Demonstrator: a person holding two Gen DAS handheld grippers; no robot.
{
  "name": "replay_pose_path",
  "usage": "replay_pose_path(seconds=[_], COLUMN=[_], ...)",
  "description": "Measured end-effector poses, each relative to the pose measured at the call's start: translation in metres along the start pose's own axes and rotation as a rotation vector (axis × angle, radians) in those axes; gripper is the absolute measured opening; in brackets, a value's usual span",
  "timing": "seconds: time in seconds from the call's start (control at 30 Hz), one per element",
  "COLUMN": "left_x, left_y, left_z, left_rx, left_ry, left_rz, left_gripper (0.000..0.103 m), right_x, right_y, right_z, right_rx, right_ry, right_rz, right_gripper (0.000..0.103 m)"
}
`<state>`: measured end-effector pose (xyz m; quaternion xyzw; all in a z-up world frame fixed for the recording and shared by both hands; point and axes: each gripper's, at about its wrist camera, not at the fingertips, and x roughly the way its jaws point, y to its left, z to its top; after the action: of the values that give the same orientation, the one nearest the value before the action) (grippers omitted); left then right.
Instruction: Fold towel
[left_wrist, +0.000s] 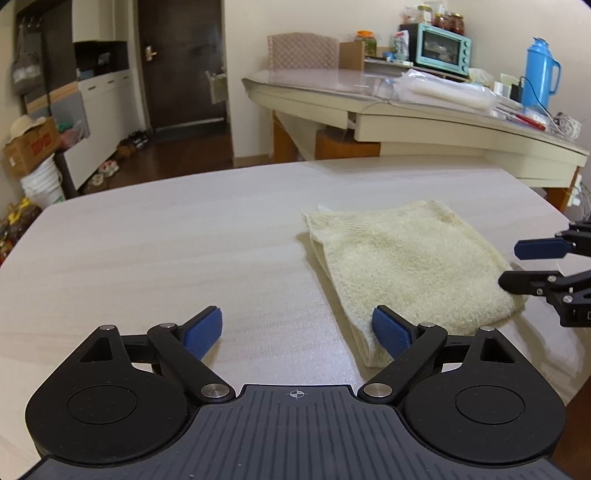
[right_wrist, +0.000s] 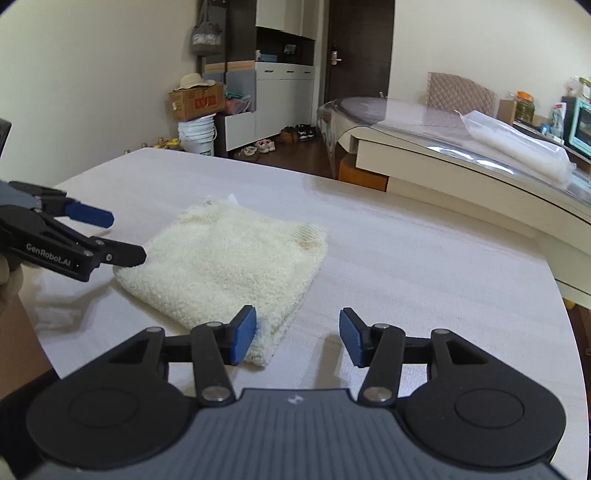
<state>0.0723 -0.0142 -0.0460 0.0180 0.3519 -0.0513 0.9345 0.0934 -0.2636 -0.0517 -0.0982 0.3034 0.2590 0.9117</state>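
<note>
Folded towel (left_wrist: 410, 266) on counter (left_wrist: 184, 240) | left claw (left_wrist: 295, 330), right claw (right_wrist: 297, 334): both open, empty | Risk: a claw snagging the near edge would undo the folds.

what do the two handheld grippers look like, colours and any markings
Both the left gripper and right gripper are black linkage frames with round discs, silver pivot pins, a ribbed grey top plate and blue textured pads. The left one's side reads "GenRobot.AI" in white.
</note>
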Motion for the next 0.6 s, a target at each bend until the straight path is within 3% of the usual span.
replay_pose_path(seconds=[0.3,0.33,0.4,0.53,0.6], left_x=[-0.007,-0.008,-0.014,-0.03,-0.039], left_y=[-0.003,-0.004,-0.005,-0.005,-0.005], left_z=[-0.003,-0.004,-0.005,-0.012,-0.016], left_rx=[0.0,0.001,-0.004,-0.03,-0.057], left_ry=[-0.012,-0.015,-0.023,-0.049,-0.064], left_rz=[0.018,0.021,0.018,-0.026,-0.04], left_gripper=[0.093,0.093,0.093,0.094,0.1], right_x=[-0.023,-0.025,-0.029,-0.04,-0.045], right_y=[0.015,0.017,0.02,0.026,0.03], right_z=[-0.006,-0.007,-0.008,-0.013,-0.016], right_rx=[0.032,0.037,0.056,0.089,0.095], right_ry=[-0.028,-0.029,-0.037,-0.05,-0.05], right_rz=[-0.02,-0.022,-0.022,-0.022,-0.019], right_gripper=[0.056,0.058,0.073,0.075,0.078])
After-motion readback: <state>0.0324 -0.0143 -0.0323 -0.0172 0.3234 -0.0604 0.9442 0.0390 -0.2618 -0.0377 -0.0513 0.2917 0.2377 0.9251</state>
